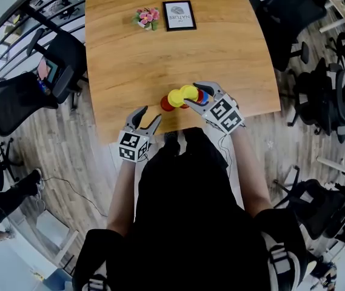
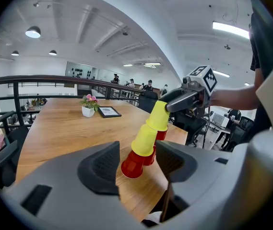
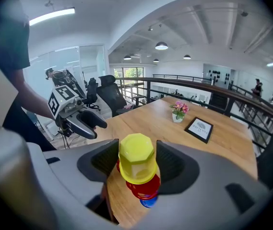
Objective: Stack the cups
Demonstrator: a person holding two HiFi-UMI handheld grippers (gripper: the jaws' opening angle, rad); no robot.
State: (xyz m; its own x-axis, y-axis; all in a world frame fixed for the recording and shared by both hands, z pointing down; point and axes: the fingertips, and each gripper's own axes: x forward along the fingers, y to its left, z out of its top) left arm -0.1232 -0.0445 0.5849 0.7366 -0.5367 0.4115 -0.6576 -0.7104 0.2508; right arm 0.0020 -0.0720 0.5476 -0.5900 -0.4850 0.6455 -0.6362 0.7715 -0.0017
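A yellow cup (image 3: 137,158) stands bottom up on a red cup (image 3: 145,189) and a blue cup (image 3: 148,202), near the table's (image 1: 160,59) front edge. My right gripper (image 1: 191,93) (image 3: 137,159) is open around this yellow cup, its pads close at the cup's sides. Right beside it stands a second yellow cup (image 2: 145,139) upside down over a red one (image 2: 133,165). My left gripper (image 1: 150,115) (image 2: 137,150) is open and holds nothing. It hovers at the table's front edge, a little short of the cups. Seen from the left gripper view, a right finger (image 2: 182,99) lies against the top cup (image 2: 159,115).
A small pot of pink flowers (image 1: 147,17) and a framed card (image 1: 179,14) sit at the table's far side. Office chairs (image 1: 57,59) (image 1: 287,17) stand at both sides of the table. A railing (image 2: 16,99) runs behind the far end.
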